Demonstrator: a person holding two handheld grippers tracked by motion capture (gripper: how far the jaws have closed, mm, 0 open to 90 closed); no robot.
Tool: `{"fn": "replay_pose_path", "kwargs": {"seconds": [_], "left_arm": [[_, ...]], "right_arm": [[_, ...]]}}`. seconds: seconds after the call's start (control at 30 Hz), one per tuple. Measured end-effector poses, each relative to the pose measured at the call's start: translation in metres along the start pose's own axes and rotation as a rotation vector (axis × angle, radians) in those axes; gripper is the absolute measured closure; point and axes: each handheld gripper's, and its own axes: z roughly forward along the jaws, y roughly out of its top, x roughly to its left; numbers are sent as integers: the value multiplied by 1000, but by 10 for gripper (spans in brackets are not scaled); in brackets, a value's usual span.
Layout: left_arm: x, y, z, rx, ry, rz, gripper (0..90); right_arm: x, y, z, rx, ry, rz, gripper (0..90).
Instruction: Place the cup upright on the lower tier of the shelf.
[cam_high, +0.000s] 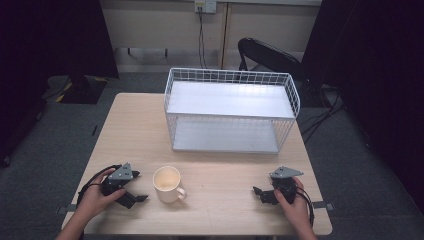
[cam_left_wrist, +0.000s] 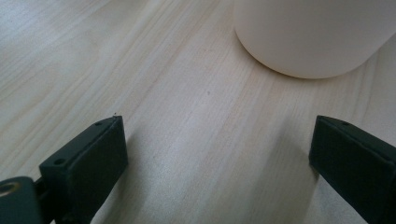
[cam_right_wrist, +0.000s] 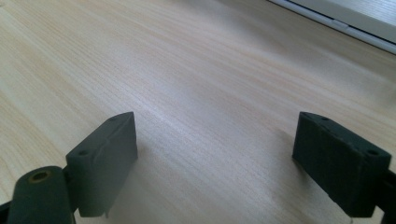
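Mug (cam_high: 167, 184) upright at table (cam_high: 220, 165) six o'clock, handle toward five, rack (cam_high: 231, 111) at twelve. Left gripper (cam_high: 134, 198) at mug's nine o'clock, jaws wide, empty, aimed mugward, probably for grasping. Right gripper (cam_high: 261, 194) at three o'clock, wide, empty.

mug (cam_high: 167, 183) on table (cam_high: 220, 165) near front | rack (cam_high: 231, 110) behind | mug between grippers

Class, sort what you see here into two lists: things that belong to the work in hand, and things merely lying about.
In the work:
cream mug, upright on the table
left gripper, jaws open beside the mug
right gripper, jaws open

Lying about:
white wire shelf rack
black chair
wall socket
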Motion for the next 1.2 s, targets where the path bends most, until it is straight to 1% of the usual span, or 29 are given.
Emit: {"fn": "replay_pose_path", "kwargs": {"seconds": [0.1,0.27,0.63,0.7,0.73,0.77,0.83,0.87,0.9,0.93,0.97,1.0,1.03,1.07,1.1,1.17,1.2], "left_arm": [[-1,0,1,1,1,-1,0],[-1,-3,1,-20,3,-1,0],[0,-2,1,-18,5,3,0],[-1,-2,1,-18,7,-4,0],[-2,-2,0,-4,-2,3,0],[-2,-2,0,-4,-2,3,0],[-2,1,-2,38,-22,19,1],[-2,2,-3,44,-27,21,8],[-3,2,-4,44,-28,29,42],[-3,3,-5,35,-31,31,87],[-3,4,-6,29,-35,29,156],[-4,7,-8,32,-49,21,193],[-4,7,-8,32,-49,21,148],[-5,8,-8,36,-45,28,167],[-7,12,-9,31,-49,29,185],[-7,14,-10,33,-57,31,157],[-8,16,-11,28,-60,26,163]], "right_arm": [[0,0,0,0,0,0,132],[0,0,0,0,0,0,132],[0,0,0,0,1,-1,131],[0,0,0,0,1,-1,130],[0,0,0,0,1,-1,130],[0,0,0,0,1,-1,130],[0,0,0,0,2,-1,130],[0,0,0,0,2,-1,130],[0,0,0,0,2,-1,130],[0,0,0,0,2,-1,130],[0,0,0,0,2,-1,130],[0,0,0,0,2,-1,130],[0,0,0,0,2,-1,130],[0,0,0,0,2,0,130],[0,0,0,0,3,0,129],[0,0,0,0,3,-1,129],[0,0,0,0,3,-1,129]]}}
